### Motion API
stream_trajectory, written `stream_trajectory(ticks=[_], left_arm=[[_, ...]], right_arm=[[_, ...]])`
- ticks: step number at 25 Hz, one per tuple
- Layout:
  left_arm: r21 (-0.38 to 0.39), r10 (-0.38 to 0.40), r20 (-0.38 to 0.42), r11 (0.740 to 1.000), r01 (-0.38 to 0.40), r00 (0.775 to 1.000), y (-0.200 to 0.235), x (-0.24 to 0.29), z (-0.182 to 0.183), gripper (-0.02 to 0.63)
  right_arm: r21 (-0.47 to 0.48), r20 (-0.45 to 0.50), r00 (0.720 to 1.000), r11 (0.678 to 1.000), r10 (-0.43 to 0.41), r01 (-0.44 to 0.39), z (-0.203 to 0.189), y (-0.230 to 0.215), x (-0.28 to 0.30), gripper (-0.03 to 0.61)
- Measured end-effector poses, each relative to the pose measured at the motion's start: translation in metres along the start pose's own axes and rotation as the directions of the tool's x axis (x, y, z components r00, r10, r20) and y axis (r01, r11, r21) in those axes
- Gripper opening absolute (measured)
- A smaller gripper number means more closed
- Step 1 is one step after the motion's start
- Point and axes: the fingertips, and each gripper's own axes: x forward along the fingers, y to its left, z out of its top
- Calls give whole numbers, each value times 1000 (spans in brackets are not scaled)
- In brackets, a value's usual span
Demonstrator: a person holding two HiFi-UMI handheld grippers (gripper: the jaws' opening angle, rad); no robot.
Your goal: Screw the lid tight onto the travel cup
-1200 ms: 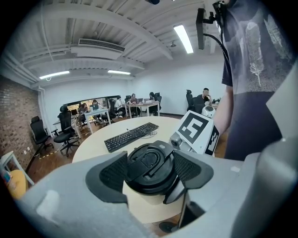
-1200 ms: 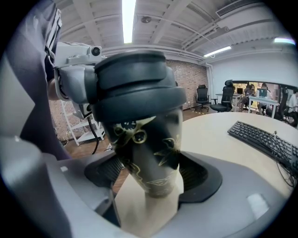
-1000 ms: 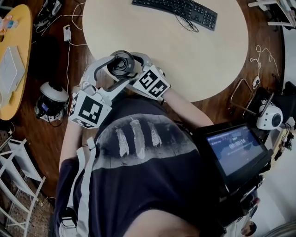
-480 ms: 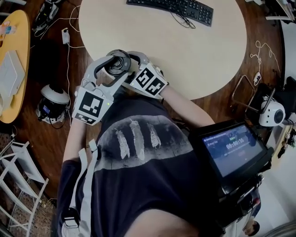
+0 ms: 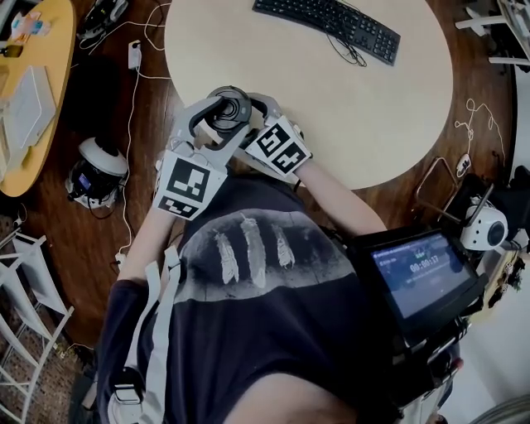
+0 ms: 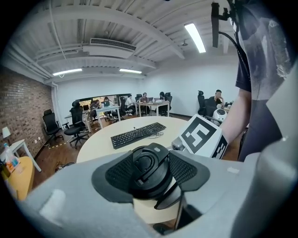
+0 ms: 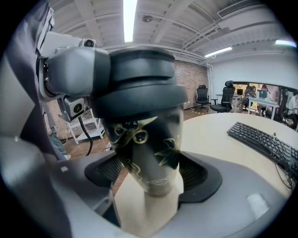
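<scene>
**Both tongs on the cup at the worktop's near edge**

The left tongs [image 6: 150, 172] are closing on the black lid [image 6: 147, 160], which sits between the two ribbed pads [image 6: 117, 175] with its sides against them. The right tongs [image 7: 153, 175] pinch the travel cup [image 7: 148, 146] low on its dark, gold-patterned body, one pad on each side, and the cup stands upright with the lid on top of it.

In the head view the two tools meet at upper centre-left of the frame, their marker cubes side by side just below the cup. The cup is at the near rim of the round pale worktop [image 5: 331, 108], close to the person's chest.

A black keyboard [image 5: 327, 25] lies at the top of the frame, on the worktop's far side, well apart from the cup. A lit screen [image 5: 422, 272] sits at lower right. A yellow table [image 5: 51, 99] shows at upper left, and a small white device [image 5: 98, 170] rests on the wooden floor [image 5: 87, 248] below it.
</scene>
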Motion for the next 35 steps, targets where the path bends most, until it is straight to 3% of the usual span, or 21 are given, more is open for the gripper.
stream_trajectory(ticks=[14,21,23,24,25,27,35], left_arm=[[56,-21,71,998,17,997,-2,-34,23,259],[9,68,160,997,-71,985,41,-67,50,258],[17,120,176,992,-125,977,39,-79,58,235],[23,151,183,987,-158,971,38,-84,61,157],[24,181,187,982,-189,966,37,-88,63,39],[17,227,180,972,-234,957,38,-95,61,2],[12,275,148,960,-280,950,31,-104,50,2]], right_arm=[[-25,8,1000,1000,-9,9,-5,-7,-23,391],[14,35,994,995,-102,101,-3,-35,-49,384],[19,50,991,992,-127,126,-7,-35,-70,300],[19,57,989,990,-140,139,-9,-35,-80,233],[20,63,986,988,-154,153,-11,-36,-89,152],[17,80,980,983,-182,181,-11,-39,-100,7],[-17,131,976,984,-175,179,5,-34,-120,6]])
